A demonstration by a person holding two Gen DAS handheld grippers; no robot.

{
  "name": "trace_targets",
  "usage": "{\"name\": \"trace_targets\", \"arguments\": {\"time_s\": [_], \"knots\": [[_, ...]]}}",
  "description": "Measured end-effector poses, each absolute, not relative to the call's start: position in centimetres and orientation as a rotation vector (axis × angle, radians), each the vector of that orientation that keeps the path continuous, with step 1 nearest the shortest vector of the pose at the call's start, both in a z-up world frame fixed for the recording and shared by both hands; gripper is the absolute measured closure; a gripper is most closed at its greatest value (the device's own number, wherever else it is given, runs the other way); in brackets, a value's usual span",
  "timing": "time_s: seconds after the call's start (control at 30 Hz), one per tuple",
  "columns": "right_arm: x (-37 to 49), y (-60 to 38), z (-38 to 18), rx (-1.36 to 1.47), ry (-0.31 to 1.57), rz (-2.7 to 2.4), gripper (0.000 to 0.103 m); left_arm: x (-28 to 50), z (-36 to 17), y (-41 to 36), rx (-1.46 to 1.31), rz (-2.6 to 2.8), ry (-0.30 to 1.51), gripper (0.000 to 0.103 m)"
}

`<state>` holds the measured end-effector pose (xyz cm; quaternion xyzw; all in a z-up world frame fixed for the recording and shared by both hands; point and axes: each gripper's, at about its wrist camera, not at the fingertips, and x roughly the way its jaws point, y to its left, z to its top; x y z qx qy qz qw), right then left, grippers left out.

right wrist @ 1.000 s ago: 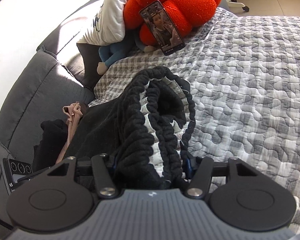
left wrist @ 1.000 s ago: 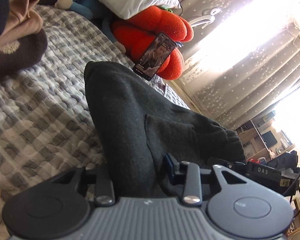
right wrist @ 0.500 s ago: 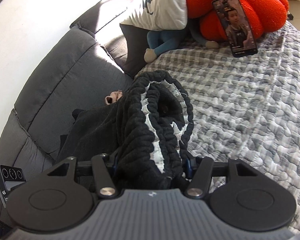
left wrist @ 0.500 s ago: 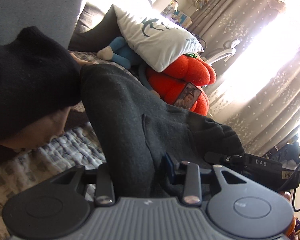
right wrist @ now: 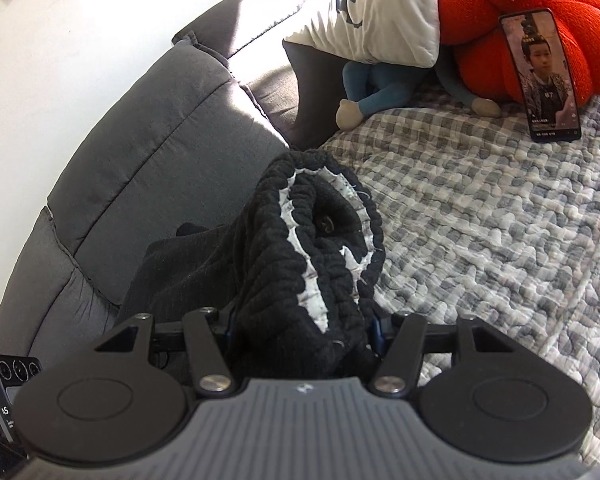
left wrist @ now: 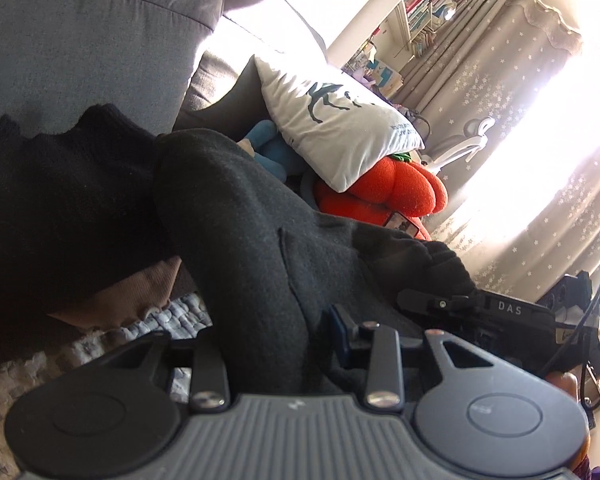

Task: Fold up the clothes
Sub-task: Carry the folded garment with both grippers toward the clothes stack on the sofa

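Two grippers hold one dark garment (left wrist: pixel 260 248) above the bed. The left gripper (left wrist: pixel 272 344) is clamped on a plain charcoal section of the cloth, which fills the space between its fingers and rises away ahead of it, with a pocket seam showing on the right. The right gripper (right wrist: pixel 304 332) is clamped on the bunched elastic waistband (right wrist: pixel 320 240), black ribbing with a white inner lining, which stands up directly ahead of its fingers. Below and to the right of the right gripper lies the grey checked quilt (right wrist: pixel 480 216). Left of both grippers stands the grey padded headboard (right wrist: pixel 148 168). Further ahead, a white pillow (right wrist: pixel 384 8) rests on an orange pumpkin cushion (right wrist: pixel 484 20), with a phone (right wrist: pixel 540 76) propped against the cushion.
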<state>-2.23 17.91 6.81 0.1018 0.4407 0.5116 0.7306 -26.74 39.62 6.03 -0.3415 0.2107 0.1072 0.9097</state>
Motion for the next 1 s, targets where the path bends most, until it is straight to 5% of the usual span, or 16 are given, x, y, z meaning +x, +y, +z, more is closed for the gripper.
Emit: {"name": "trace_targets", "arguments": {"time_s": [0.57,1.0], "knots": [[-2.5,35.4,13.4,0.115,0.869,1.505,0.043,-32.2,11.3,47.1,-0.697,0.550,0.162,0.067],[-1.3,44.4,9.4,0.080,0.905,1.603,0.043,-32.3,7.1,52.5,-0.736,0.650,0.114,0.068]]}}
